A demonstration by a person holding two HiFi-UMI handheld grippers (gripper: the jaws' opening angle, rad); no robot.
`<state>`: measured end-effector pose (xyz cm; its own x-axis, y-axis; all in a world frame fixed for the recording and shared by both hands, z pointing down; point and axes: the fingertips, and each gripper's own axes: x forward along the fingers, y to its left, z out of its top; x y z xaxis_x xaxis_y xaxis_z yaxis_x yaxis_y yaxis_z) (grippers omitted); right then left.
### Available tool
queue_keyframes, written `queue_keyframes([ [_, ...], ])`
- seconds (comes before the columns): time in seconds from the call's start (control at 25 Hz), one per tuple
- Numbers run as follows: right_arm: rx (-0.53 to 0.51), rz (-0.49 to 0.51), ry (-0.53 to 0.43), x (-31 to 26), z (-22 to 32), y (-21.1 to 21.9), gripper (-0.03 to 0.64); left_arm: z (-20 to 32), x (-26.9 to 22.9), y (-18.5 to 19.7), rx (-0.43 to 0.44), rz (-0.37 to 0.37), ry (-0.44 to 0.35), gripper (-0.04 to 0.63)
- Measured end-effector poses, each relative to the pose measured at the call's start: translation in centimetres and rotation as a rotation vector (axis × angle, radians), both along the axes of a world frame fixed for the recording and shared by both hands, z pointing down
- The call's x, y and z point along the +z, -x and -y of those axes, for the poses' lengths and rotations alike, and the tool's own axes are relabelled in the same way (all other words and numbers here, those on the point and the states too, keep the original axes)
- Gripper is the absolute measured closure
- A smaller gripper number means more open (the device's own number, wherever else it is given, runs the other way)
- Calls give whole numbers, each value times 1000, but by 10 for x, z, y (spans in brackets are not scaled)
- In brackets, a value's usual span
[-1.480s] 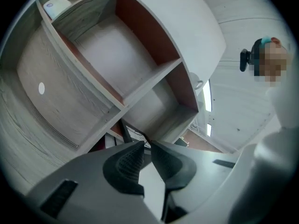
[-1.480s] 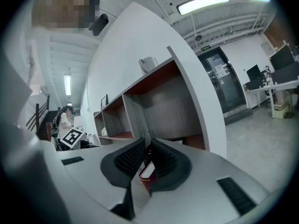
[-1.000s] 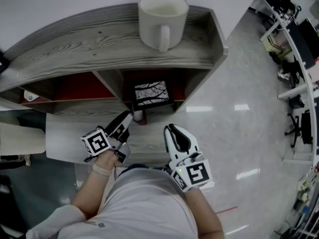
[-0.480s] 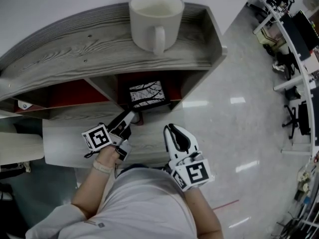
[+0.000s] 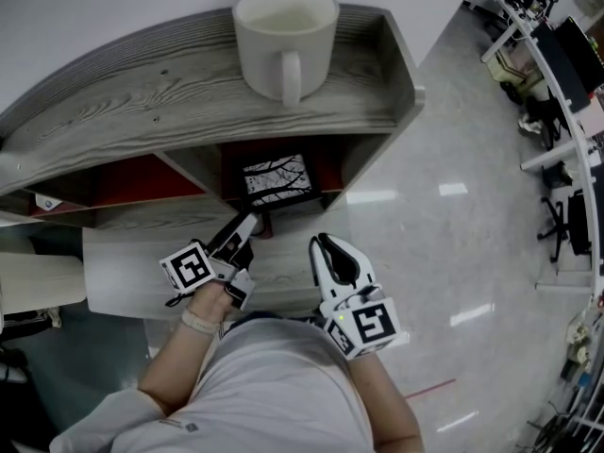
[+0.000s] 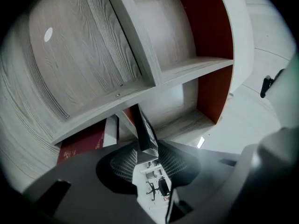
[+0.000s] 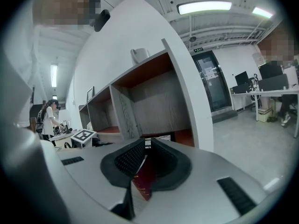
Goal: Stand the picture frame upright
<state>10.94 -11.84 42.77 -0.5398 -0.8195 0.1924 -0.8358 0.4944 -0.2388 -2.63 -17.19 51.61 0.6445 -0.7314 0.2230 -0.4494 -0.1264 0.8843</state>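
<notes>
Head view: the picture frame [image 5: 276, 179] sits in the shelf [image 5: 142, 83] compartment straight below the mug [image 5: 283, 31], its face tipped up toward me. I read it as leaning or lying back, not upright yet. My left gripper [image 5: 243, 229] comes in from below the mug and a little left of it, tips at the frame's lower-left corner.

In the left gripper view the frame is edge-on and slanted, with its border running down between my two pads [image 6: 124, 164]. The jaws are drawn in narrow with the frame in the slot, so I take that as a grip on the edge. A red book [image 6: 81, 146] lies flat beside it, to the left of the frame in this view.

My right gripper [image 5: 326, 243] hangs below the mug and slightly right, apart from the frame and over the near ledge. In the right gripper view its jaws are nearly together with only a thin slot between them. A dark red strip shows in that slot, but I can't say whether it's pinched or just lies behind.

Handling, my guess: light, stiff and thin, and the front looks glossy, so probably slick and breakable. I'd hold the border, never the face. A pinch near a corner lets the frame swivel in the pads, so a hold at mid-side or on the top edge should turn it more steadily. The compartment walls under the mug are close — easy to knock. No back stand shows in any view
</notes>
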Motion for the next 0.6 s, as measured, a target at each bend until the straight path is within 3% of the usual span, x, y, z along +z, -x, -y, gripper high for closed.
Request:
queue_keyframes([
  [0.04, -2, 0, 1, 0, 0, 0, 569, 2, -2, 2, -14, -12, -6, 466],
  [0.2, -6, 2, 1, 1, 0, 0, 569, 12, -22, -4, -51, -207, -40, 466],
  [0.6, -14, 6, 6, 2, 1, 1, 569, 6, -26, -19, -23, -258, -30, 495],
])
